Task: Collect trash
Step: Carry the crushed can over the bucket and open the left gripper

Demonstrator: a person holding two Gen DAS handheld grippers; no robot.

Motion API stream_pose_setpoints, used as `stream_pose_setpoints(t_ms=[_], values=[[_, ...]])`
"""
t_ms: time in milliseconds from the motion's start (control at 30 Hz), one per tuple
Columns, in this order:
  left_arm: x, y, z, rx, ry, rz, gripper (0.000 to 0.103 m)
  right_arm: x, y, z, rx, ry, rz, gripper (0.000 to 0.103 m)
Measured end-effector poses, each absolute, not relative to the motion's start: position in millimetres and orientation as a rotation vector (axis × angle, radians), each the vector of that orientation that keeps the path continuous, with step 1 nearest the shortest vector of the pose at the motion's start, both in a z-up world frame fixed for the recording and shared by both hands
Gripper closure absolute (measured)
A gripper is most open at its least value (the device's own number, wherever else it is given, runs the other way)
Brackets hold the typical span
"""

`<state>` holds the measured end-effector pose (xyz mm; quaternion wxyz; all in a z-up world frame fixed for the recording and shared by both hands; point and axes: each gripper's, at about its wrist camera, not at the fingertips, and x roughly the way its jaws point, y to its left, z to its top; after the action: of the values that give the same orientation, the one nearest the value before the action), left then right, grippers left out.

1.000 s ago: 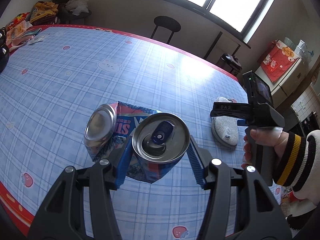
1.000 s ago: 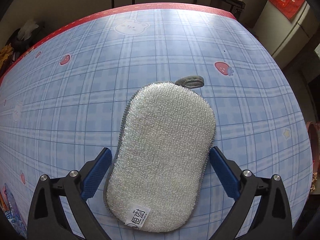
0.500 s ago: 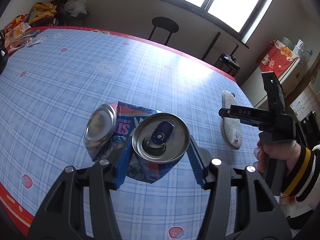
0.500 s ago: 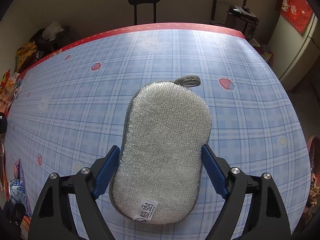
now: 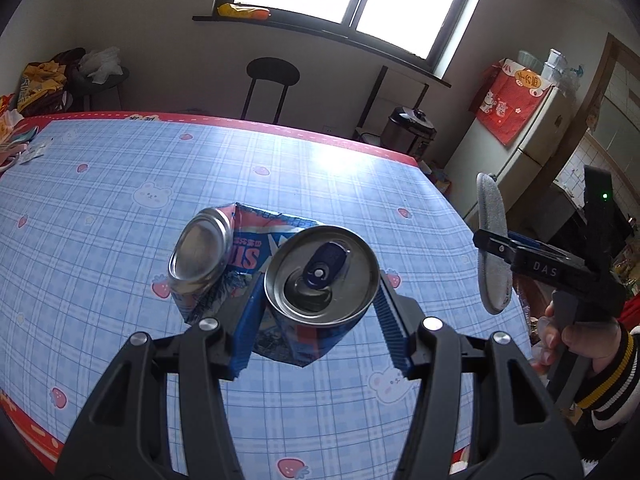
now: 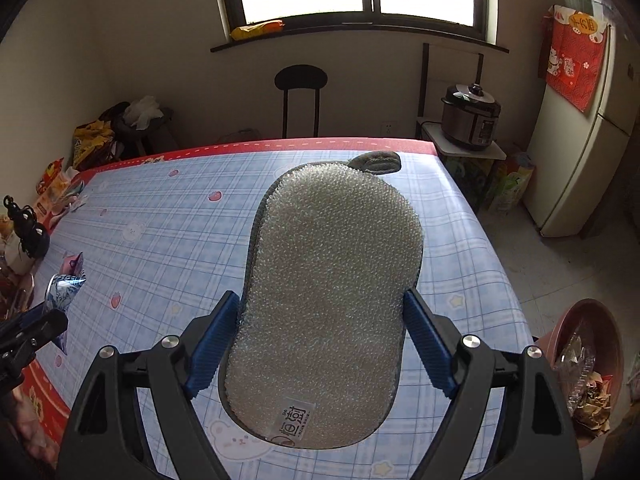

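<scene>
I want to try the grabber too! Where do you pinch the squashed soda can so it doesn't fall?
Pinch the crushed can just below its round top rim, coming from above and behind, as the left gripper does now. The rim there has kept its round shape, so it sits between the pads; the bent half sticking out left is creased and uneven.

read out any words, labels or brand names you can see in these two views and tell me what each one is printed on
"DAS": white letters on the black body of the right gripper.
"SU...": large upside-down letters on the crushed can, rest hidden; small print there is too blurred to read.
White tag on the grey scrubbing sponge: Chinese characters, too small to read.
Red cloth on the fridge: a yellow tag with characters, not legible.
</scene>
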<state>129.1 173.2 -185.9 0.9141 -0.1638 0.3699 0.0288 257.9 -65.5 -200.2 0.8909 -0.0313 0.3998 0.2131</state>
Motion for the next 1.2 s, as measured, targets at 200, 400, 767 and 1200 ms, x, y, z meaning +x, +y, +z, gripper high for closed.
stream_pose_setpoints(t_ms=[200,400,767,1200], values=[[143.7,128.9,-151.7,-0.282,0.725,-0.016,0.048,240.9,-139.8,-172.4,0.011,0.76,0.39,0.022],[160.3,70.3,-122.4,-0.227,0.697,-0.116,0.048,220.0,-221.5,-156.1,0.063,0.706,0.303,0.021],[207.5,-80.9,-92.6,-0.139,0.692,-0.374,0.048,178.3,-398.0,-134.2,0.197,0.61,0.066,0.021],[264.6,-259.0,-115.9,-0.029,0.784,-0.594,0.048,141.8,-543.3,-155.0,0.31,0.581,-0.132,0.021]])
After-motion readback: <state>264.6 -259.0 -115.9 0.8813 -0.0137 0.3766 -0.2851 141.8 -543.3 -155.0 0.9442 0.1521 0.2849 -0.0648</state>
